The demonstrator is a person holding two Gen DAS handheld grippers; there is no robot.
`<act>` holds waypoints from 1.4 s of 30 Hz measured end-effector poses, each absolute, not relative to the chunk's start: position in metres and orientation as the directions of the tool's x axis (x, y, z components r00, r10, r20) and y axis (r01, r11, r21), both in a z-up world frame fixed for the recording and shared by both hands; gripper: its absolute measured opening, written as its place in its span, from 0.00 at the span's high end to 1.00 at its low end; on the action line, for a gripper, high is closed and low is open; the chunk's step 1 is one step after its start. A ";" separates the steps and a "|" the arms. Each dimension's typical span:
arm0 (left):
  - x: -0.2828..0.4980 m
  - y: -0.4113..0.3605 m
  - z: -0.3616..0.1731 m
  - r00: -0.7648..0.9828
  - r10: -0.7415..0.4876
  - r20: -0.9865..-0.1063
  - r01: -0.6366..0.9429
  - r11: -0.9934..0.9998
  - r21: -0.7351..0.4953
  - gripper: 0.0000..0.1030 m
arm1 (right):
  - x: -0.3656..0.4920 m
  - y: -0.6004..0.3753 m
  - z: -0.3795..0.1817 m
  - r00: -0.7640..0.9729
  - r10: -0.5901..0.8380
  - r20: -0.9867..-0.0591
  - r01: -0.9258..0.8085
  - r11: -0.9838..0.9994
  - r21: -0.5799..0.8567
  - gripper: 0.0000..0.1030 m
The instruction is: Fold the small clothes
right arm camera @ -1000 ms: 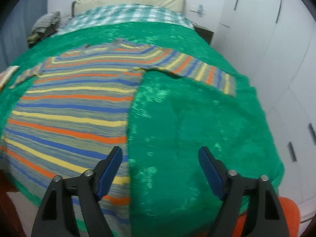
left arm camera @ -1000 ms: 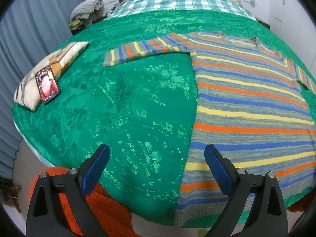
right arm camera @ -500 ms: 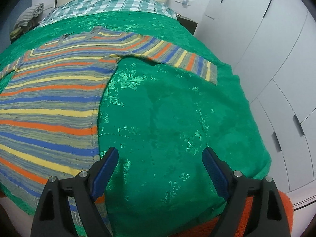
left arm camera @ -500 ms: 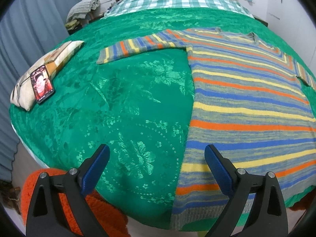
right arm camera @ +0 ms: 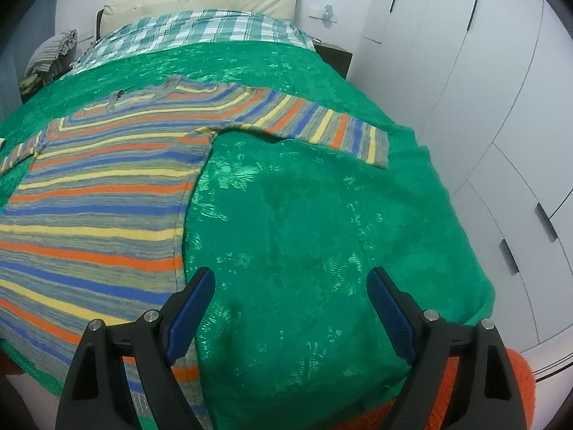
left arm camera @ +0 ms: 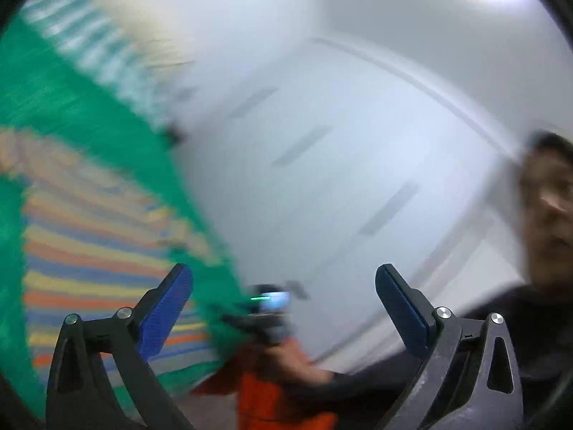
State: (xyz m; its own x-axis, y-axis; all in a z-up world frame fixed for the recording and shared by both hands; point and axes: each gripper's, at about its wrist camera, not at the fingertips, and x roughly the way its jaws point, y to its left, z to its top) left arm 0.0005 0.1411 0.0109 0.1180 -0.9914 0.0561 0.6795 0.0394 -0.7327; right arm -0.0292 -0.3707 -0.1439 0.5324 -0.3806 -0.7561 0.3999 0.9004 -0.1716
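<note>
A striped sweater (right arm camera: pixel 100 193) in grey, blue, orange and yellow lies flat on the green bedspread (right arm camera: pixel 304 222), one sleeve (right arm camera: pixel 322 129) stretched out to the right. My right gripper (right arm camera: pixel 292 286) hovers open above the bedspread, just right of the sweater's side edge, holding nothing. The left wrist view is heavily blurred: my left gripper (left arm camera: pixel 283 286) stands open and empty, aimed up at the white wardrobe (left arm camera: pixel 358 179). The sweater (left arm camera: pixel 89 258) shows blurred at its left. The other gripper (left arm camera: pixel 266 311), held in a hand, appears low in the middle there.
White wardrobe doors (right arm camera: pixel 483 89) run along the bed's right side. A checked blanket (right arm camera: pixel 200 32) and a cream pillow (right arm camera: pixel 204 0) lie at the head. An orange rug (right arm camera: pixel 515 387) sits by the near corner. A person (left arm camera: pixel 544 286) is at the right of the left wrist view.
The left gripper has swung sharply away from the bed, up and to the right, now facing the wardrobe and the person. The right view has shifted only slightly; the sweater lies unchanged.
</note>
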 end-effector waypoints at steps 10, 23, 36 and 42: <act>-0.028 0.145 0.065 -0.037 -0.989 0.143 0.822 -0.111 -0.559 0.01 | -0.034 -0.376 -0.141 0.546 -0.352 -0.760 0.409 0.904 -0.126 0.17; -0.038 0.136 0.070 -0.107 -0.986 0.128 0.859 -0.156 -0.487 0.01 | -0.034 -0.376 -0.141 0.545 -0.345 -0.764 0.406 0.906 -0.119 0.17; 0.101 0.083 -0.082 0.624 -0.251 -0.740 0.264 0.959 -0.102 0.01 | -0.016 -0.441 -0.109 0.672 -0.118 -0.731 0.367 0.910 0.190 0.17; 0.149 0.093 -0.172 0.576 0.111 -0.810 -0.010 0.992 0.130 0.02 | 0.043 -0.582 -0.096 0.706 0.000 -0.708 0.471 0.746 0.470 0.17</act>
State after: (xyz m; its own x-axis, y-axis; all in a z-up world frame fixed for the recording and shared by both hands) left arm 0.1488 0.0934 -0.1716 0.5761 0.1115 -0.8098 -0.0095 0.9915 0.1297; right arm 0.0433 -0.5819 -0.0964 0.7061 -0.0005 -0.7081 0.4715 0.7464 0.4696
